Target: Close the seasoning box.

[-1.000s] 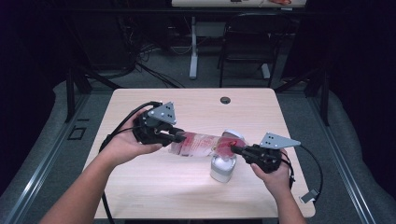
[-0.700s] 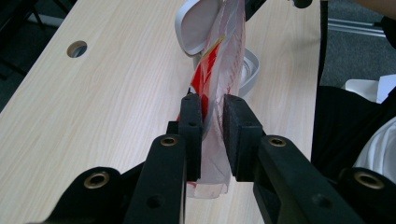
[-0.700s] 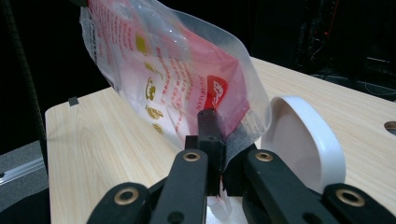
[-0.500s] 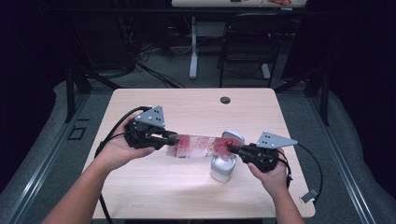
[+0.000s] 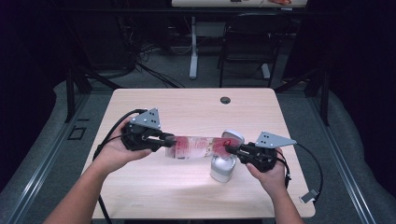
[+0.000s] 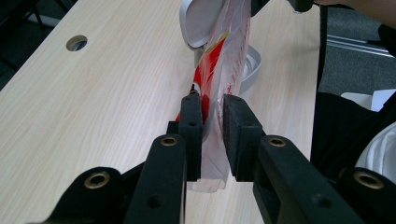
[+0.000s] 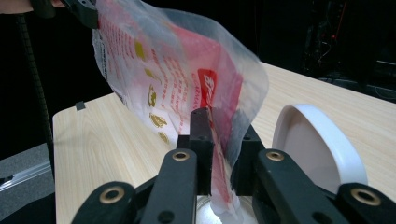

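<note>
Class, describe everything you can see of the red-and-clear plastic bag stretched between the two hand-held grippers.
The plastic bag is thin, see-through film printed in red with yellow marks and small text. It hangs level above the wooden table, stretched out between both tools. The left hand-held gripper pinches one end between its pads. At the other end, the right hand-held gripper has the film between jaws that have just been opening. That end hangs over the open white lidded container.

Left gripper [image 5: 169, 140] clamped, pointing right; right gripper [image 5: 229, 150] pointing left, jaws just been opening, film between them. Both forearms enter from below.
</note>
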A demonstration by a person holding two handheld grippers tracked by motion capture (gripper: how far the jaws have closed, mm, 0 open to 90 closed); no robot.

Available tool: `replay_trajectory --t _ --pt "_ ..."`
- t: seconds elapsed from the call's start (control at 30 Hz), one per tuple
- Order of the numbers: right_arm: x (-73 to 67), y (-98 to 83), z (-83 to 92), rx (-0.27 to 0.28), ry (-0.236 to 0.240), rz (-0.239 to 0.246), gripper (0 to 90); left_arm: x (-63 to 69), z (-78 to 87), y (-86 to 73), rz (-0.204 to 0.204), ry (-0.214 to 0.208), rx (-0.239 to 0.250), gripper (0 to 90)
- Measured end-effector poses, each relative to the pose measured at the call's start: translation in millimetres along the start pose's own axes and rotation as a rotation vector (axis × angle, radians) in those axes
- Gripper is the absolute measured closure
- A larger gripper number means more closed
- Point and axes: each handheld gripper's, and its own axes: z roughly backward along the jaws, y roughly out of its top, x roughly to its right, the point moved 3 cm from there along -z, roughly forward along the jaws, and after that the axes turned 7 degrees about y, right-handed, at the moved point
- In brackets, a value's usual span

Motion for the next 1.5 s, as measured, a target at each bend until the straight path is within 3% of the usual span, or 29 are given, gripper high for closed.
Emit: replay_trajectory --t 0.4,1.1,1.5 --pt "4.5 -11.1 -2.3 -0.046 0.013 -0.023 81.2 -0.3 -0.7 -4.3 0.011 0.000 0.009 78.4" --pt "9.4 -22.4 -3.3 -0.057 0.047 -0.049 80.1 -1.0 -2.0 -9.0 0.014 -0.001 0.015 78.3" --pt "0.6 -15.5 -7.5 -0.078 0.040 -0.004 89.3 -4.3 -2.2 -23.4 0.047 -0.003 0.021 78.2"
